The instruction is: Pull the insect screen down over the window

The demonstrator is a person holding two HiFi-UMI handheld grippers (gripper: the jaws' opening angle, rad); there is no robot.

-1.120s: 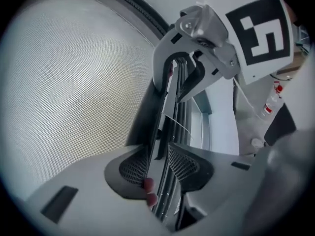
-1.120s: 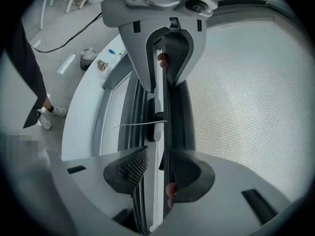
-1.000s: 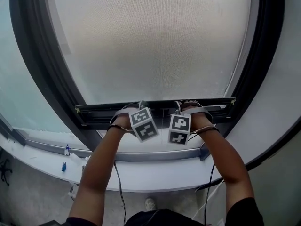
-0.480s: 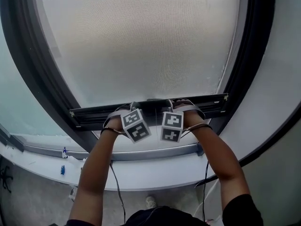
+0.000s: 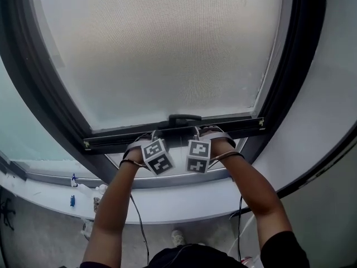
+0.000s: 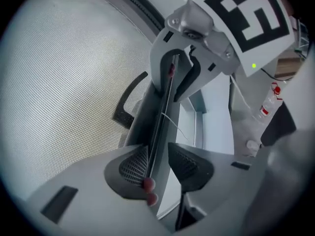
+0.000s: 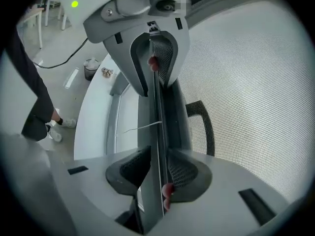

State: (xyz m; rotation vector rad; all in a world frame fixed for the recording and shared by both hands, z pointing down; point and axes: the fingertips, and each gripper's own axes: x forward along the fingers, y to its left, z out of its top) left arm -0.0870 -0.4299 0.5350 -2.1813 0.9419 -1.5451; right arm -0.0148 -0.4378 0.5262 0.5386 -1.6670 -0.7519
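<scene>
Lower than before, the insect screen's point(image 5: 162, 49) bottom bar point(image 5: 111, 141) hangs just above the sill rail point(image 5: 167, 181). The left gripper point(image 6: 158, 165) clamps the bar; the right gripper point(image 7: 158, 170), whose jaws have just been closing, pinches it too. A small gap remains.

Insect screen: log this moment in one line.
screen: mostly down | left gripper: shut on bar | right gripper: jaws just closed further onto bar | bar above sill
</scene>
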